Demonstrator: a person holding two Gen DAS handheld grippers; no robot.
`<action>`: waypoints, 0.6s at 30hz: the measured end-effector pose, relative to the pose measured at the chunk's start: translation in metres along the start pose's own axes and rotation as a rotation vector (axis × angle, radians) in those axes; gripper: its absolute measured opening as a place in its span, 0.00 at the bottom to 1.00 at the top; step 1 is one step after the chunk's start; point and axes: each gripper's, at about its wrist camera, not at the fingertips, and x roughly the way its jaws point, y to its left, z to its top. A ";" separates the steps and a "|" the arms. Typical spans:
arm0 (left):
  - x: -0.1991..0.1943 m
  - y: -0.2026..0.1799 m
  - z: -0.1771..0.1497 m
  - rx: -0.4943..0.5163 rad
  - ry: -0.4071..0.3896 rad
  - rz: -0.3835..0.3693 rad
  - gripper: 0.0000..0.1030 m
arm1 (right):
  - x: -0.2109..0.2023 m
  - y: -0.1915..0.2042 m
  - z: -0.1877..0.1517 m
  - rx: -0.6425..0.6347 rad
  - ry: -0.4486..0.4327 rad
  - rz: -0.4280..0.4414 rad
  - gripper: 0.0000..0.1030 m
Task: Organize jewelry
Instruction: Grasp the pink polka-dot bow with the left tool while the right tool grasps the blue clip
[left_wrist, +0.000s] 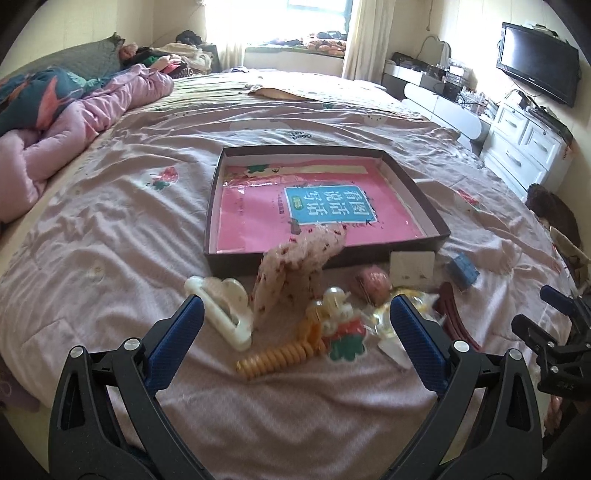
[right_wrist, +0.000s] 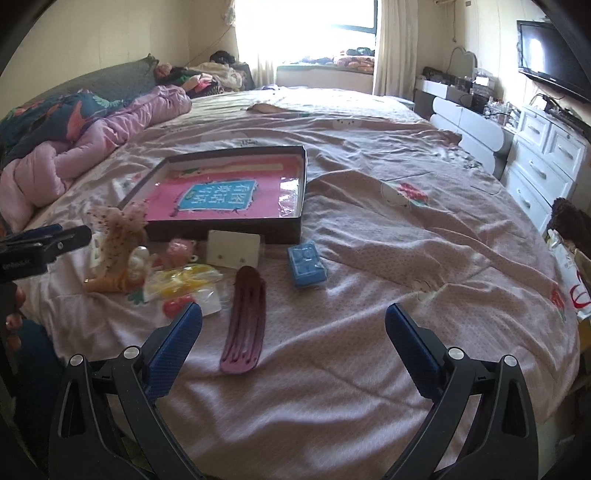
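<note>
A dark shallow box (left_wrist: 413, 184) (right_wrist: 288, 230) with a pink book inside lies on the bed. In front of it is a pile of hair accessories: a white claw clip (left_wrist: 225, 310), a dotted mesh scrunchie (left_wrist: 295, 266) (right_wrist: 118, 229), an orange coil tie (left_wrist: 277, 358), a pink clip (left_wrist: 373, 284), an earring card (left_wrist: 412, 267) (right_wrist: 232, 249), a blue box (left_wrist: 461, 271) (right_wrist: 306, 266) and a maroon comb clip (right_wrist: 245, 321). My left gripper (left_wrist: 295, 314) is open just before the pile. My right gripper (right_wrist: 293, 321) is open, the maroon clip between its fingers.
A pink quilt (left_wrist: 74, 122) is bunched at the bed's left. White drawers (right_wrist: 543, 166) and a TV (left_wrist: 535, 70) stand at the right. A clear packet with yellow pieces (right_wrist: 184, 282) lies in the pile. The right gripper shows at the left view's right edge (left_wrist: 543, 332).
</note>
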 end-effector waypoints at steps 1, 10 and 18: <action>0.004 0.000 0.002 0.000 0.007 0.001 0.90 | 0.006 -0.001 0.002 -0.007 0.010 -0.009 0.94; 0.033 0.005 0.013 0.010 0.053 0.010 0.75 | 0.062 -0.015 0.019 -0.024 0.063 -0.037 0.93; 0.051 0.003 0.019 0.026 0.070 -0.029 0.51 | 0.095 -0.018 0.027 -0.045 0.112 -0.029 0.78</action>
